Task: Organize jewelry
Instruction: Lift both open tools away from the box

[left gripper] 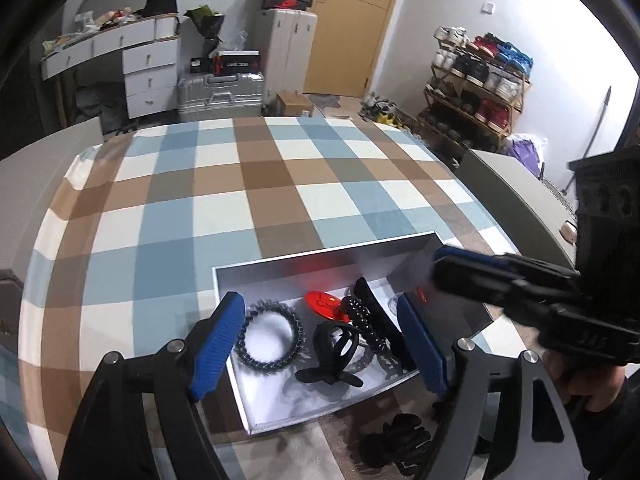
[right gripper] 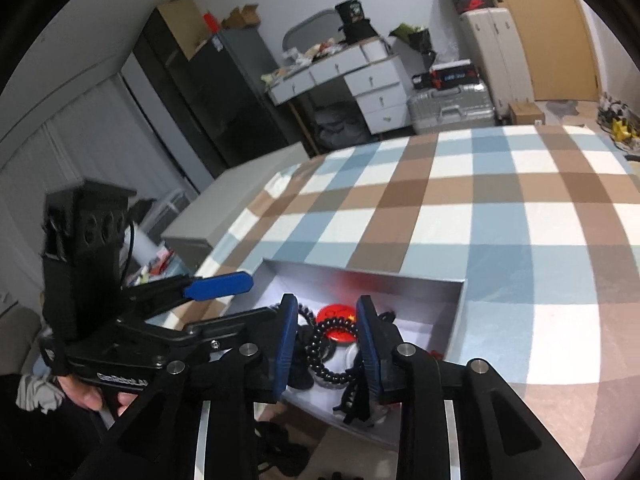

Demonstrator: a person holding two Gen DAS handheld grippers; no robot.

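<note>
Both jaws apart, empty | left gripper (left gripper: pixel 322 344), right gripper (right gripper: pixel 326 344) over box (left gripper: pixel 320 266) | red badge (left gripper: pixel 325 305) (writing unreadable)

We count one open white box (left gripper: pixel 256 280) on the checked worktop (left gripper: pixel 200 208). Inside it: one grey spiral hair tie (left gripper: pixel 267 338), one black beaded spiral tie (left gripper: pixel 366 326), one red round badge (left gripper: pixel 325 305), one black claw clip (left gripper: pixel 334 354) and one long black clip (left gripper: pixel 378 312). One more dark hair piece (left gripper: pixel 394 446) lies outside the box. Two grippers are in play: left gripper (left gripper: pixel 320 344), right gripper (right gripper: pixel 326 344).
</note>
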